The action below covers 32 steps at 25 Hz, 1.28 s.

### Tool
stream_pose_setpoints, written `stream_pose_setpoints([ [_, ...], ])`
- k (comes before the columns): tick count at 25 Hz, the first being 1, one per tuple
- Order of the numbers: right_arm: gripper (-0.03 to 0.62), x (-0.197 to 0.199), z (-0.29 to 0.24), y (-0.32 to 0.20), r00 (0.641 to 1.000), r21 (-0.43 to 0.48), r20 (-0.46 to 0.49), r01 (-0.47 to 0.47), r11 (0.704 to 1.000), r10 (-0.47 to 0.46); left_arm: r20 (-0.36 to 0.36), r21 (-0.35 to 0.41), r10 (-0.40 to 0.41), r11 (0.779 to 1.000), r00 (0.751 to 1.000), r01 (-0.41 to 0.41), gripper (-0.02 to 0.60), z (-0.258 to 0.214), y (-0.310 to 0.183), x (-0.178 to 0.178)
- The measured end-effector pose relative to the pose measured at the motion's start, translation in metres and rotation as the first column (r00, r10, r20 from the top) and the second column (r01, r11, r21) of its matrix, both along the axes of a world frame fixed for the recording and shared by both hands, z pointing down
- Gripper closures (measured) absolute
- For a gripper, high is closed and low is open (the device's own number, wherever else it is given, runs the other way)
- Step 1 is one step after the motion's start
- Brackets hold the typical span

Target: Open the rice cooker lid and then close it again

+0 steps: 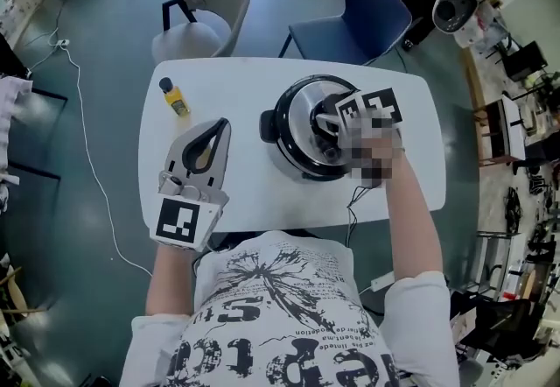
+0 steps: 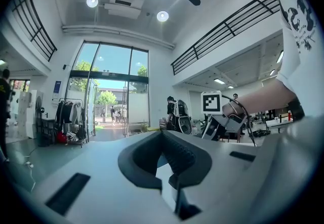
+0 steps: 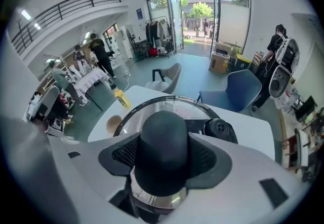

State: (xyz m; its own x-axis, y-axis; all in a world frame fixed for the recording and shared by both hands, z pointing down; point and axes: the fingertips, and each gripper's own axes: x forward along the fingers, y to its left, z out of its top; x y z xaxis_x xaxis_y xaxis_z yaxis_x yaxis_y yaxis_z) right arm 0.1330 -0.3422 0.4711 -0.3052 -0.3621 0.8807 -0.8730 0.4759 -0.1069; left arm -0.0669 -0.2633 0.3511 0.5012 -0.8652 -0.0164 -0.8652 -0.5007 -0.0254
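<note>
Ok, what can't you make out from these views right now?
Whether the lid sits on the rice cooker or is lifted: head view looks straight down; in the right gripper view the knob and jaws cover the near rim.
The right gripper, head view: jaws under its marker cube and the mosaic patch.
Yellow bottle label, head view: too small.

Lab hall: mezzanine railing [image 2: 228,26], glass entrance [image 2: 110,91]

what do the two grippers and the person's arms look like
Both the left gripper and right gripper are pale grey plastic shells, each carrying a white cube with black square markers. Their fingers are lined dark and ribbed. The person wears a white short-sleeved shirt with black print.
</note>
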Motion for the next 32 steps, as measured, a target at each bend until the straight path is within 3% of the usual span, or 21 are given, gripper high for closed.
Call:
stream_pose_setpoints([
  [14,0.293,-0.007,0.015,-0.009,0.997,-0.008,-0.031,-0.068,0.998,0.067,-0.005,-0.017,0.047,0.999,0.999,-0.047,0.568,0.009,-0.012,-0.012],
  [23,0.284,-0.004,0.013,-0.009,0.998,0.047,-0.009,-0.068,0.997,0.069,0.008,-0.020,0.066,0.998,0.998,-0.066,0.568,0.008,-0.018,0.003],
  [25,0.247,-0.006,0.012,-0.007,0.998,0.040,0.018,-0.058,0.998,0.057,0.007,-0.017,0.066,0.998,0.998,-0.066,0.568,0.006,-0.019,0.007],
  [27,0.173,-0.006,0.007,-0.009,0.998,0.068,0.035,-0.056,0.996,0.054,0.009,-0.014,0.067,0.998,0.998,-0.067,0.568,0.004,-0.021,0.010],
  [32,0.174,0.011,-0.028,-0.019,0.995,0.195,0.065,-0.085,0.977,0.073,0.011,0.001,0.070,0.998,0.997,-0.070,0.568,-0.002,-0.024,0.022],
])
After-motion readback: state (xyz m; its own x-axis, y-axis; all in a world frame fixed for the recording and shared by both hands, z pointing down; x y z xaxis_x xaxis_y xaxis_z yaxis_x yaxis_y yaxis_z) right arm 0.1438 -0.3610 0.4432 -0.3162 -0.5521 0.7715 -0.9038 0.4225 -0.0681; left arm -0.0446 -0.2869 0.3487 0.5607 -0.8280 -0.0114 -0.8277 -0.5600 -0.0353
